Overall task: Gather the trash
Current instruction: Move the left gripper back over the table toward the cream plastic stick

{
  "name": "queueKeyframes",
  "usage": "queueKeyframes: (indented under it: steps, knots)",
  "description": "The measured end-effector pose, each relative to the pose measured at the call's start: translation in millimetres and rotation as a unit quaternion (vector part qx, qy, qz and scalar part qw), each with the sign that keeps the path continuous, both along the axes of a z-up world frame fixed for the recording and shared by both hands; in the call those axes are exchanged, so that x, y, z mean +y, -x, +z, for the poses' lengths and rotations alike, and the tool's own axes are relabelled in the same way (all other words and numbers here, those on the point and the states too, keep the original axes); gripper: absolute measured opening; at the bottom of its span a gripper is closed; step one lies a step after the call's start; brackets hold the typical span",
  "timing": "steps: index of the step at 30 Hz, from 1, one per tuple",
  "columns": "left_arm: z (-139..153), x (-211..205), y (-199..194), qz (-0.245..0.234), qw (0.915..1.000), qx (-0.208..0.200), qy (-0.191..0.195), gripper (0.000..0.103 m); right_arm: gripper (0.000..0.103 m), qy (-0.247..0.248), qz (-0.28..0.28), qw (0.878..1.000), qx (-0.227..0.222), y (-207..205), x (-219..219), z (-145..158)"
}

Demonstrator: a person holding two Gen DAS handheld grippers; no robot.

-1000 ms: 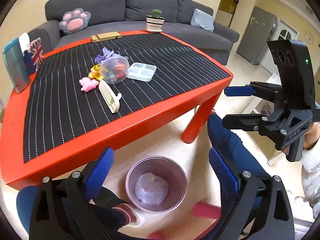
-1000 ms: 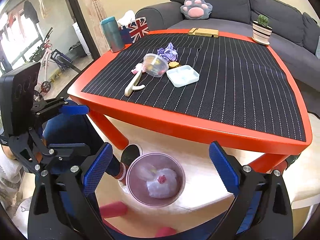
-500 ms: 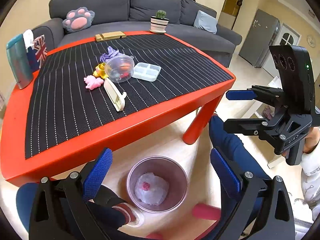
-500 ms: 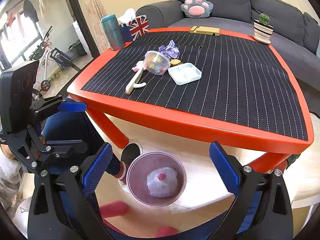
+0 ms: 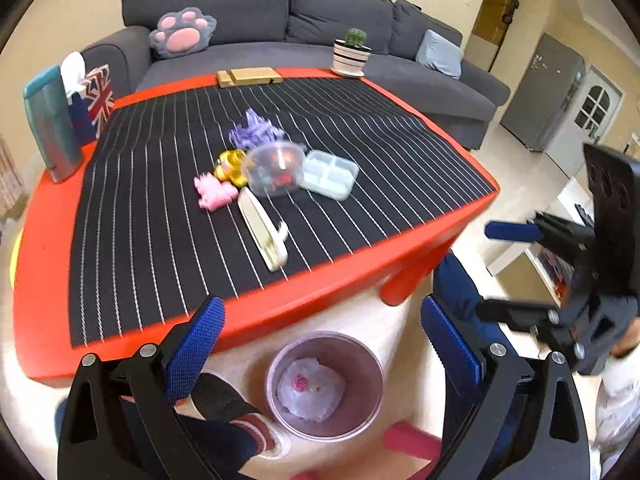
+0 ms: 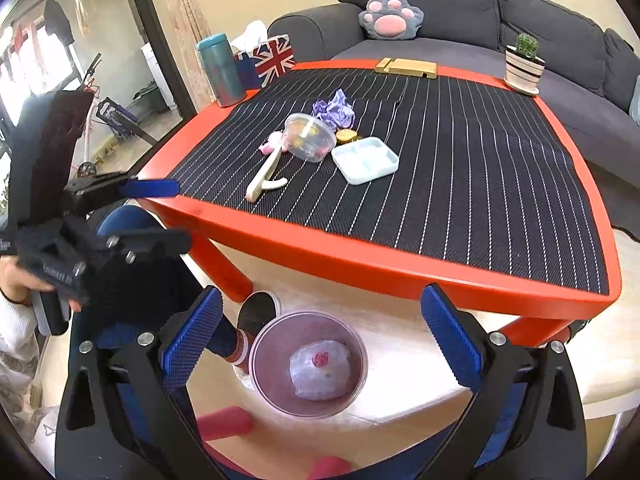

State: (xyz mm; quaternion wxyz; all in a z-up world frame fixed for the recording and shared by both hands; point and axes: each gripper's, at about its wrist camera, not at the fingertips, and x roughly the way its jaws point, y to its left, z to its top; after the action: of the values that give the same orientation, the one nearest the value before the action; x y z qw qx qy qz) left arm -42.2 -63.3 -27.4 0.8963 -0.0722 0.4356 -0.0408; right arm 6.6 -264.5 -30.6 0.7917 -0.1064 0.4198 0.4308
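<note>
A crumpled purple paper (image 5: 256, 130) (image 6: 335, 109), a clear plastic bowl (image 5: 274, 168) (image 6: 310, 138), a pale compartment tray (image 5: 329, 174) (image 6: 365, 160), a pink pig figure (image 5: 214, 192) and a cream hook (image 5: 264, 236) (image 6: 264, 176) lie mid-table. On the floor before the table stands a round bin (image 5: 362, 364) (image 6: 272, 344) with a bagged wad inside. My left gripper (image 5: 320, 312) (image 6: 172, 214) is open and empty above the bin. My right gripper (image 6: 320, 300) (image 5: 492, 270) hangs open and empty too.
The red table (image 5: 44, 280) (image 6: 400, 268) carries a black striped mat, a teal flask (image 5: 50, 124), a Union Jack tissue box (image 6: 272, 60), a wooden stand (image 6: 406, 67) and a potted cactus (image 6: 524, 66). A grey sofa (image 5: 248, 8) lies behind. A person's foot (image 6: 256, 312) rests beside the bin.
The left wrist view has drawn closer to the table and its clutter. The right gripper has barely moved. Both stay open.
</note>
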Motion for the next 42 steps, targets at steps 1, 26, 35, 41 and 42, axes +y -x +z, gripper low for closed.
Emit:
queueKeyframes:
  steps: [1, 26, 35, 41, 42]
  knots:
    - [2.9, 1.1, -4.7, 0.001, 1.0, 0.001, -0.003, 0.095, 0.098, -0.001, -0.001, 1.0, 0.0, -1.2, 0.0, 0.9]
    - [-33.2, 34.9, -88.1, 0.086, 0.9921, 0.086, -0.03, 0.073, 0.098, -0.003, -0.01, 1.0, -0.006, -18.2, 2.7, 8.8]
    - [-37.5, 37.1, -88.9, 0.071, 0.9936, 0.087, -0.013, 0.051, 0.098, 0.001, -0.01, 1.0, -0.015, -26.0, 8.8, 12.3]
    - [-37.4, 40.3, -88.2, 0.057, 0.9949, 0.083, -0.008, 0.028, 0.098, 0.006, -0.009, 1.0, -0.024, -34.4, 15.3, 17.1]
    - [-37.3, 40.2, -88.8, 0.055, 0.995, 0.083, -0.009, 0.023, 0.098, 0.007, -0.009, 1.0, -0.025, -36.5, 16.6, 18.2]
